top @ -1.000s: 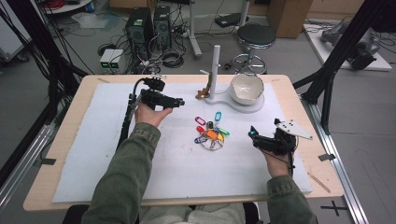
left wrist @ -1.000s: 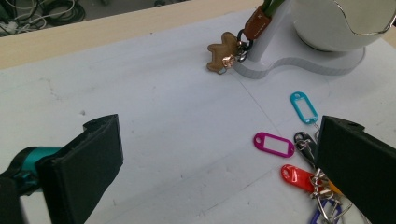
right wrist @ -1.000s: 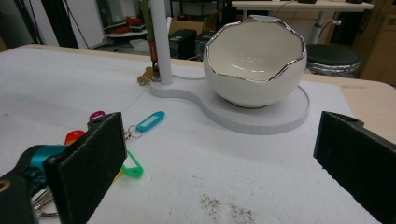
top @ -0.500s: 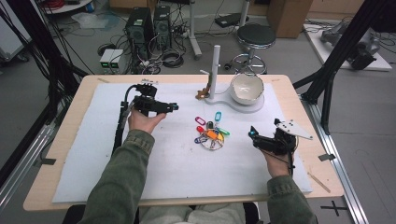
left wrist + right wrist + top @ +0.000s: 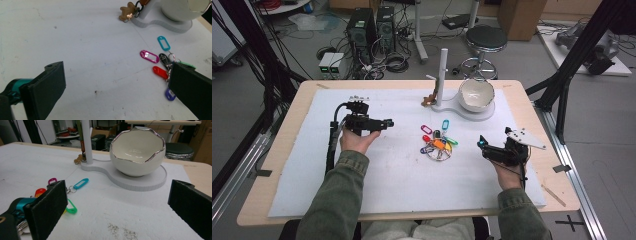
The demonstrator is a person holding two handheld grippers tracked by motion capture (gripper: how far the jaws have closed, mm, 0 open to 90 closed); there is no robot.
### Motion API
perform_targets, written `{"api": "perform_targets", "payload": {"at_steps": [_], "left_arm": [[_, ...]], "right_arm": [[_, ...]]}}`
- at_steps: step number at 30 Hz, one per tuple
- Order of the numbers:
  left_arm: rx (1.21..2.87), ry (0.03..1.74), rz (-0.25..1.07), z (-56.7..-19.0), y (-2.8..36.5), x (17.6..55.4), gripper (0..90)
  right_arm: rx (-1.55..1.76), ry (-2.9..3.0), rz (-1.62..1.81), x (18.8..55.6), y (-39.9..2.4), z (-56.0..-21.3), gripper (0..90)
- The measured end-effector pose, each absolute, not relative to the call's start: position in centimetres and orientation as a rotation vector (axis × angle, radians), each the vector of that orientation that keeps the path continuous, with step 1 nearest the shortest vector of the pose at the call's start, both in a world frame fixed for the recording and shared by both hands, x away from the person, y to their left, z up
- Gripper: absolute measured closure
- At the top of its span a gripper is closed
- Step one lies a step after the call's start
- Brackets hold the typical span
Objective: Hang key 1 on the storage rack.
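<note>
From the high view, my left gripper point(image 5: 384, 123) hovers over the white mat on the tabletop point(image 5: 277, 165), pointing toward the bunch of keys with coloured tags point(image 5: 438, 143), which lies near the middle of the mat, well short of the egg-shaped bowl point(image 5: 476, 95) and the white post point(image 5: 442, 75) on their shared stand behind it. My right gripper point(image 5: 482, 144) sits just to the right of the bunch, aimed back at it, so the keys lie between my two hands — neither one touching them. In the left gripper view, my fingers point(image 5: 43, 93) stand wide apart with nothing between them; the tags spread out ahead, partly behind the right-hand finger, and a small brown bear charm point(image 5: 127, 14) hangs at the foot of the post. In the right gripper view, my fingers point(image 5: 47, 208) are likewise spread wide and empty, the keys peeking out behind the left one, the bowl standing open just beyond. As I judge it, nothing is done yet — the bunch is flat on the mat, ungrasped. What remains is everything: closing in, gripping the ring or a tag, lifting, and carrying it to the bowl or post, whichever it belongs on.
</note>
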State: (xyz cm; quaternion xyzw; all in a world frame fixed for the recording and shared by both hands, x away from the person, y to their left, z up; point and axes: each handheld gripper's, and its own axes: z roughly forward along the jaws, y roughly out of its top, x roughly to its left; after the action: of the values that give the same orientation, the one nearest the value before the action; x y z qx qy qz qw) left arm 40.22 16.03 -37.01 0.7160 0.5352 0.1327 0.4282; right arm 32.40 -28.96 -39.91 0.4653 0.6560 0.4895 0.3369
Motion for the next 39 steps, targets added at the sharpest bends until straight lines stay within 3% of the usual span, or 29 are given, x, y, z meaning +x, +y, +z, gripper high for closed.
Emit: {"api": "perform_targets", "payload": {"at_steps": [16,39], "left_arm": [[1.809,1.351,0.388,-38.2,19.3,37.1,1.7],[1.696,1.385,0.424,-39.8,24.7,33.1,1.7]], "right_arm": [[1.203,1.714,1.269,32.4,-28.8,-40.0,1.6],[1.204,1.735,1.262,32.4,-28.6,-40.1,1.6]]}}
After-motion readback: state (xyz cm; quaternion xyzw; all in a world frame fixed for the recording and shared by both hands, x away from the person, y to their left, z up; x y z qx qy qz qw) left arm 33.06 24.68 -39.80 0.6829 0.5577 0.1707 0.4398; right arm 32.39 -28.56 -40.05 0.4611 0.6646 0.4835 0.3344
